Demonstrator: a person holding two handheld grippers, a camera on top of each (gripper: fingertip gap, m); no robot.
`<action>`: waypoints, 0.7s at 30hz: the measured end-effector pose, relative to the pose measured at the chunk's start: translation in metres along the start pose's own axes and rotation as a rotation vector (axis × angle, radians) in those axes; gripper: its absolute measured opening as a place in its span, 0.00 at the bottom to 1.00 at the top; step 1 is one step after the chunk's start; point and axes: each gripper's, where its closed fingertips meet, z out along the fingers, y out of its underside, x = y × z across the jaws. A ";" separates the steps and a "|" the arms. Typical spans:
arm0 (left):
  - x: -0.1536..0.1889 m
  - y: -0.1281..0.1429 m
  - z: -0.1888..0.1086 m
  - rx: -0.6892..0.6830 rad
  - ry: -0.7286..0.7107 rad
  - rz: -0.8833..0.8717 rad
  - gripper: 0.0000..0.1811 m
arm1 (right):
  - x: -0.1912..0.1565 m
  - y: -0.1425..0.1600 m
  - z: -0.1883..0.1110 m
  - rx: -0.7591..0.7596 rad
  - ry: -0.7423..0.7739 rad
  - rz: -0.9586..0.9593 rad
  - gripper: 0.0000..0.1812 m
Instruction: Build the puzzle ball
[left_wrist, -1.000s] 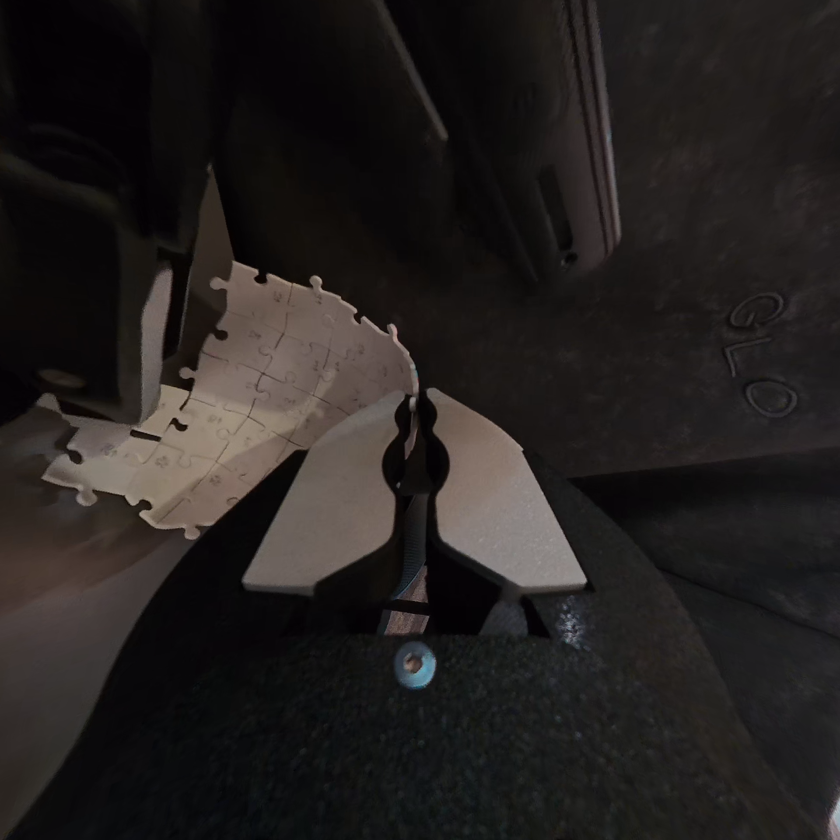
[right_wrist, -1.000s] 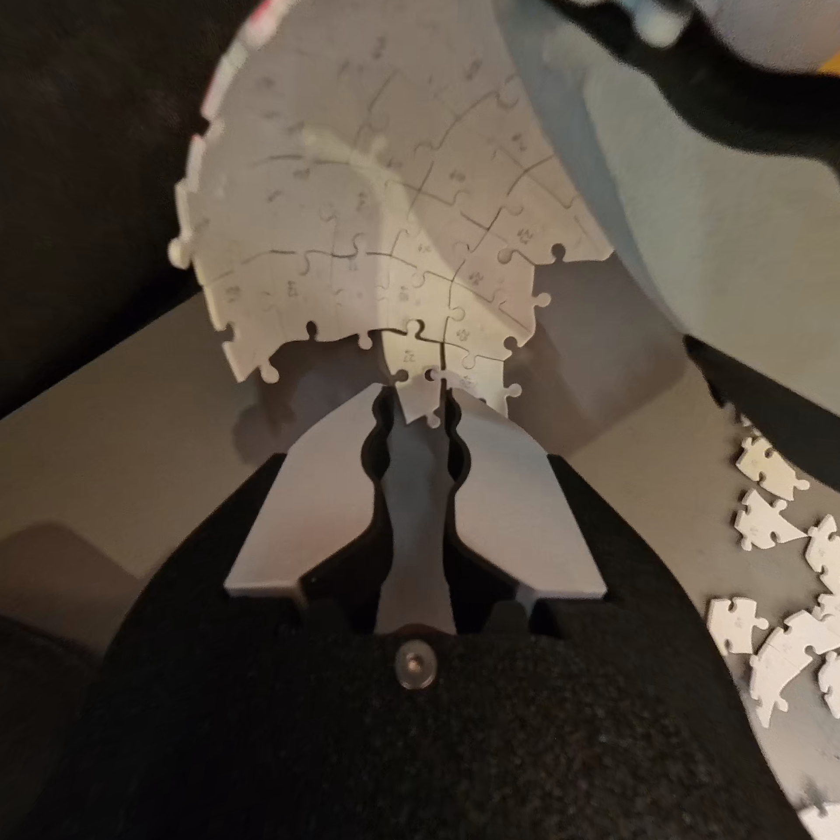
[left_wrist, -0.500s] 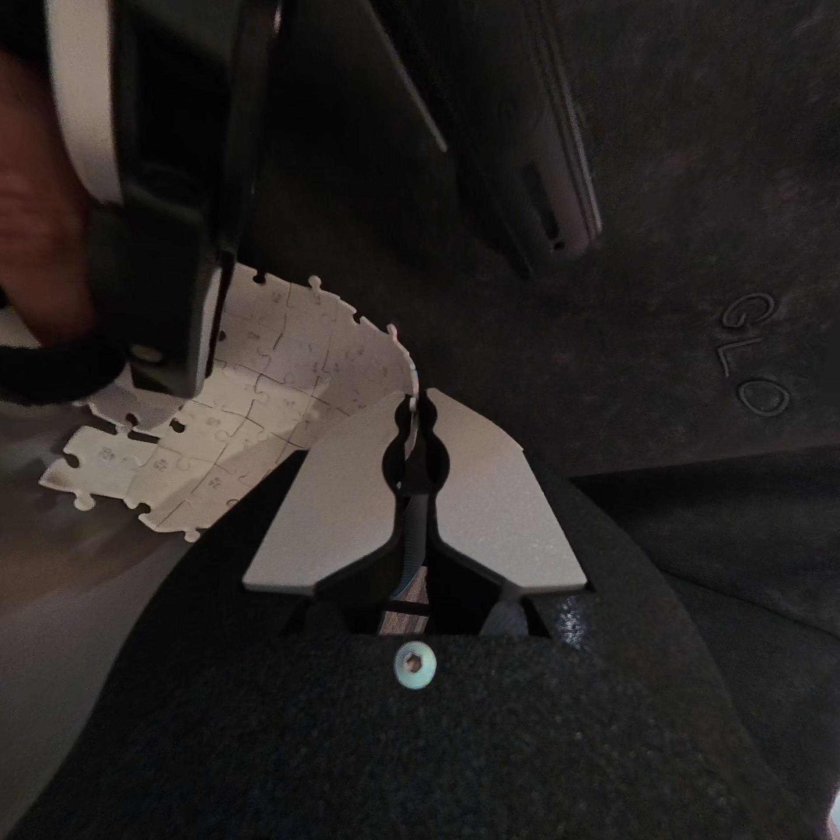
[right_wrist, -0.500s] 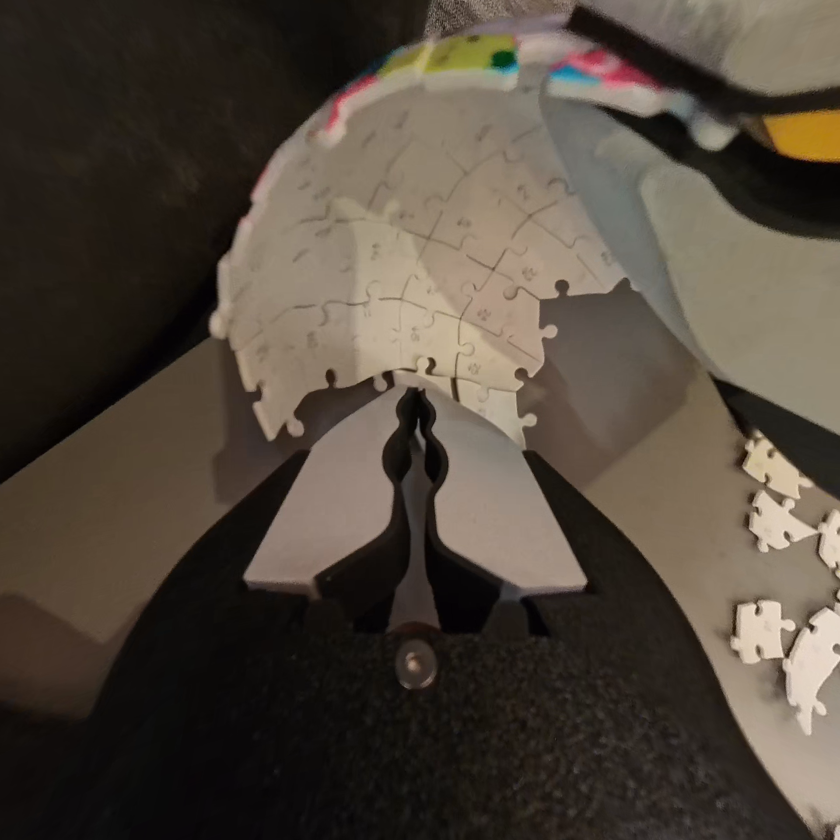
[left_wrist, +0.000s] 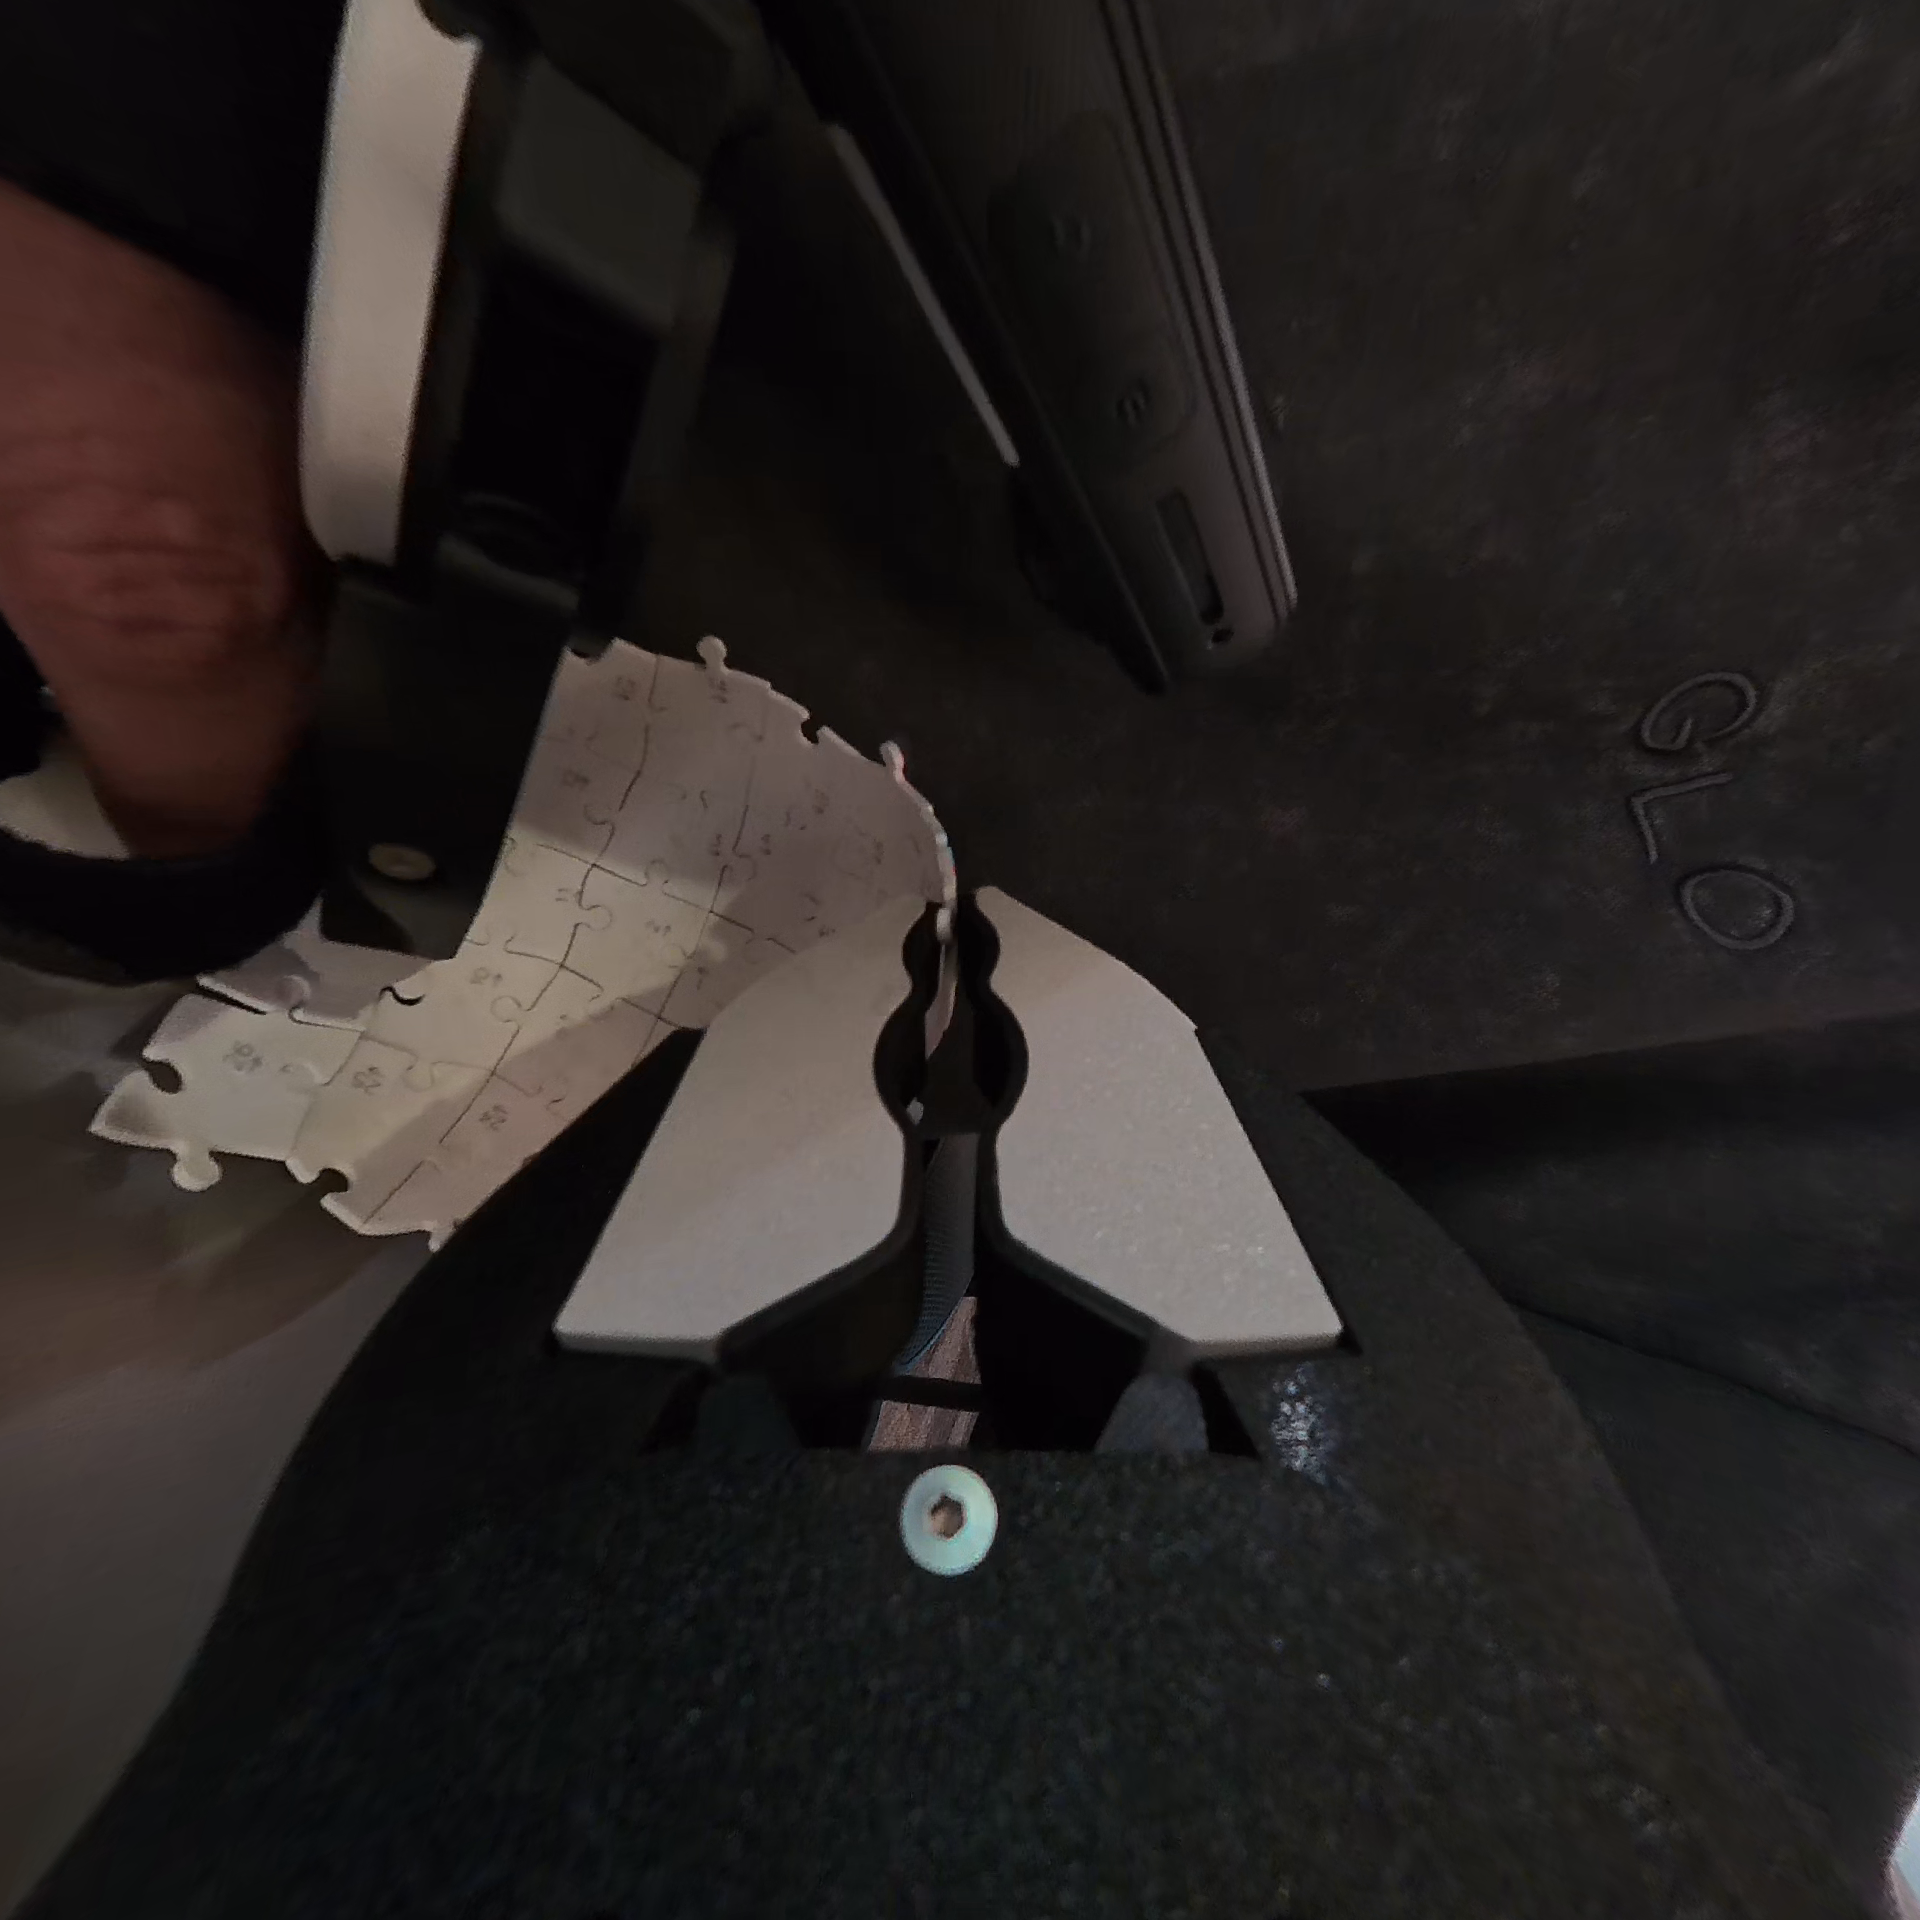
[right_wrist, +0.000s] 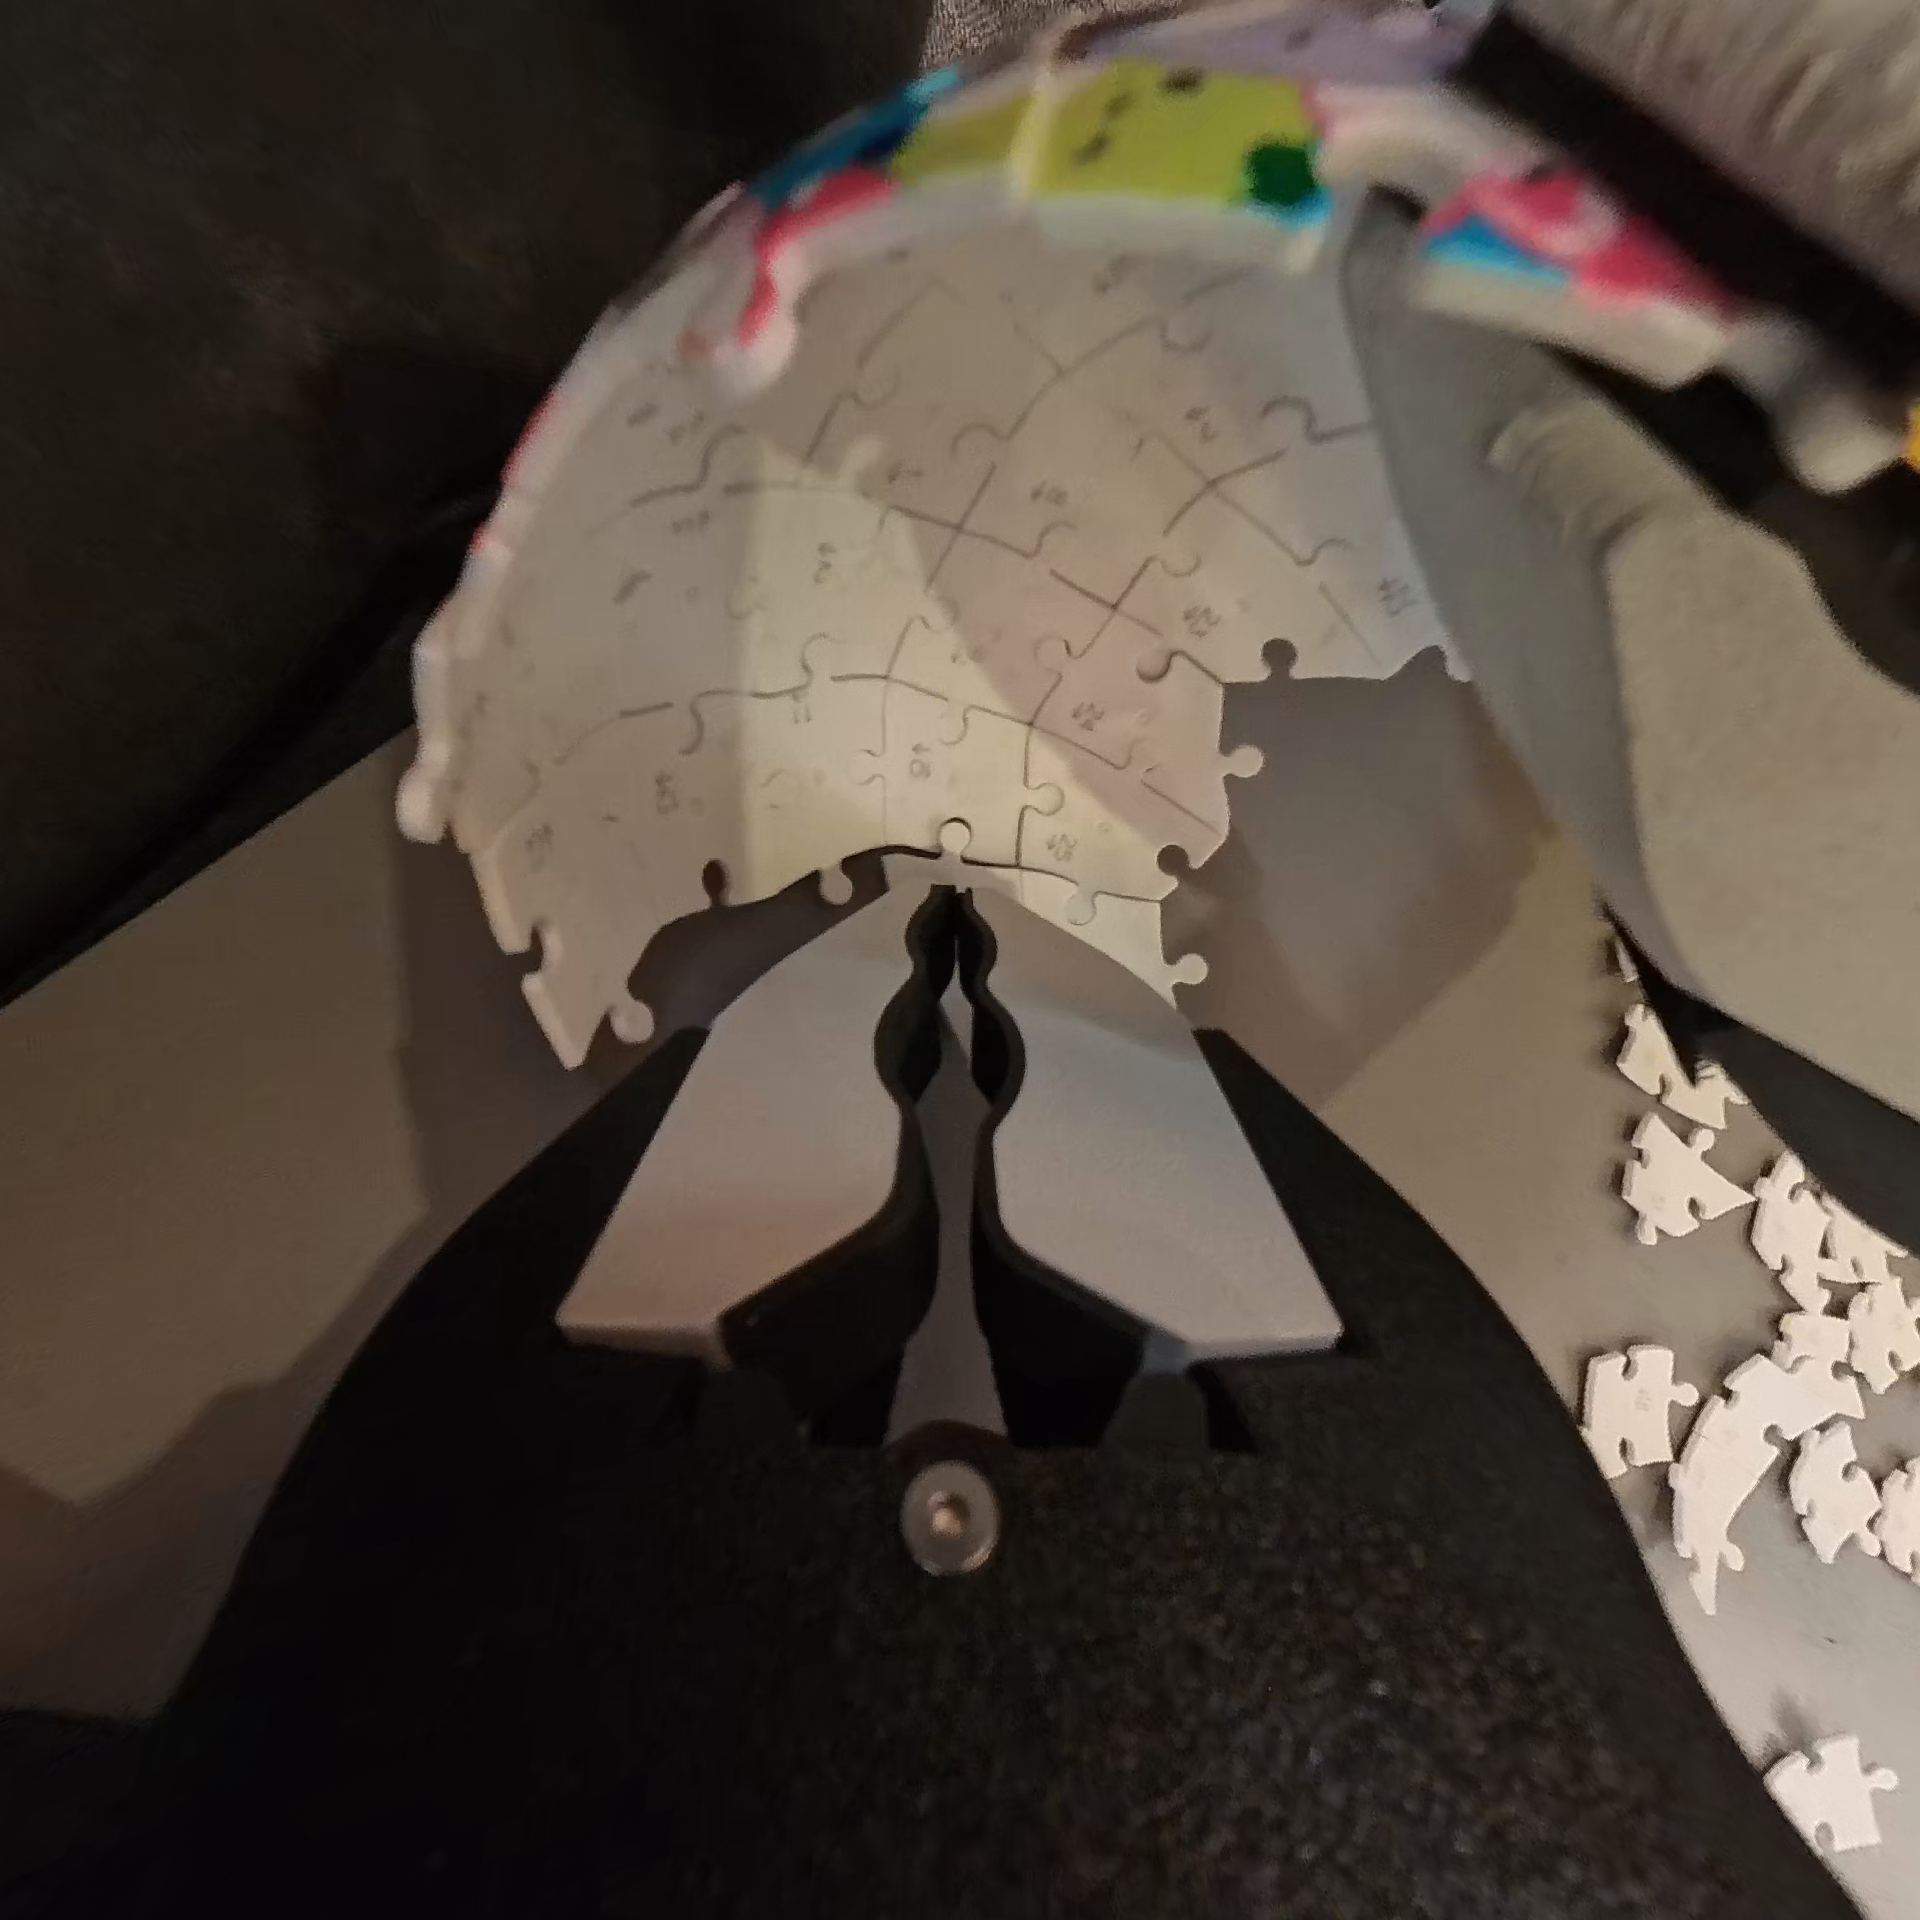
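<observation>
Dim grey desk (right_wrist: 208, 1195): the left gripper (left_wrist: 951, 914) clamps the curved, half-built white plastic puzzle shell (right_wrist: 883, 623) by its rim while the right gripper (right_wrist: 951, 914), jaws pinched together, seats an edge piece; next, likely fetching loose white pieces (right_wrist: 1766, 1382).

SURFACE: dark textured mat (left_wrist: 1558, 623), raised letters at right edge, legible, not transcribed | PUZZLE: puzzle shell (left_wrist: 644, 904), small printed marks on the pale back of each piece | SPARES: loose pieces (right_wrist: 1766, 1403), marks too faint to read
</observation>
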 end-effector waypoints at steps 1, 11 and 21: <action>0.000 0.000 0.000 0.000 0.000 0.000 0.01 | 0.000 0.000 0.000 0.000 -0.001 -0.001 0.00; 0.000 0.001 -0.001 0.006 0.006 0.007 0.01 | 0.006 -0.007 -0.002 0.042 0.018 0.002 0.00; -0.001 0.002 -0.001 0.001 0.009 0.008 0.01 | 0.000 -0.007 0.005 0.092 -0.042 0.054 0.00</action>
